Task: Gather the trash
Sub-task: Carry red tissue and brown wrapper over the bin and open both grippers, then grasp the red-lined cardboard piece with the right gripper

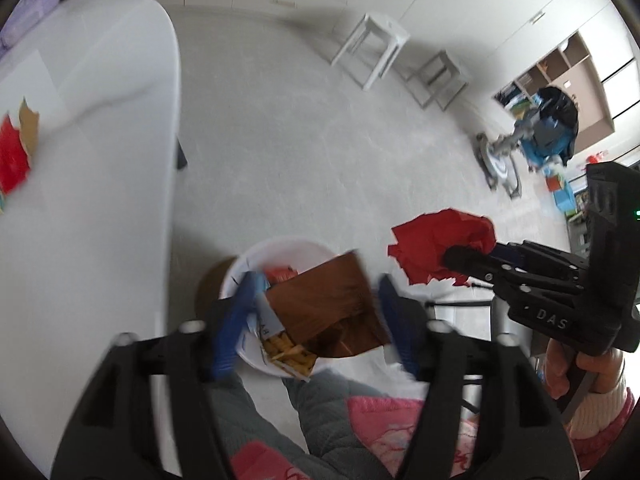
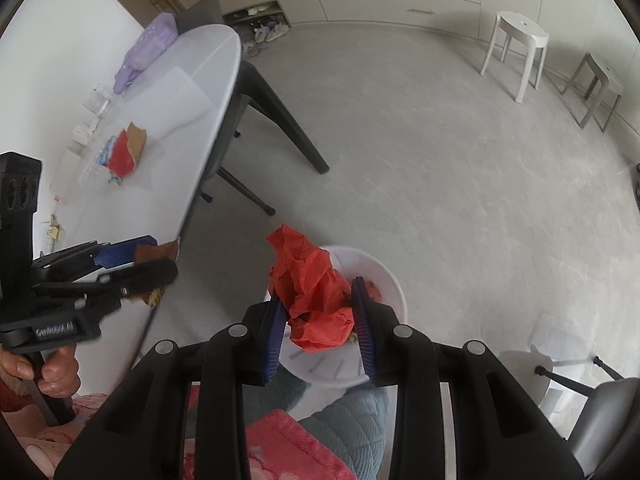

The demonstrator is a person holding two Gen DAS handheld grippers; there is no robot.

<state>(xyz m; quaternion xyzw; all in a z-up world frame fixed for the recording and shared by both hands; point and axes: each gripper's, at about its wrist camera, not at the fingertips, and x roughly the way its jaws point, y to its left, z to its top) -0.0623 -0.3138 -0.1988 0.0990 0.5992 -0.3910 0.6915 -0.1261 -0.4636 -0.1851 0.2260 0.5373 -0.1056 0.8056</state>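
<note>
A white bin [image 1: 280,245] stands on the floor beside the table, with wrappers inside. My left gripper [image 1: 316,320] hangs over it, jaws apart, and a brown cardboard piece [image 1: 324,304] lies loose between the blue pads, tilted into the bin. The right wrist view shows that gripper [image 2: 160,258] at the left with the brown piece [image 2: 154,250] at its tips. My right gripper [image 2: 320,320] is shut on a crumpled red paper [image 2: 316,292] above the bin [image 2: 394,284]. In the left wrist view it [image 1: 452,258] carries the red paper [image 1: 436,240] to the right of the bin.
The white table [image 2: 180,120] carries red and brown scraps [image 2: 126,150], clear plastic and a purple pack [image 2: 148,48]. Two stools [image 2: 516,48] stand far across the floor. A grey chair [image 2: 600,420] is at the lower right. The person's legs are under both grippers.
</note>
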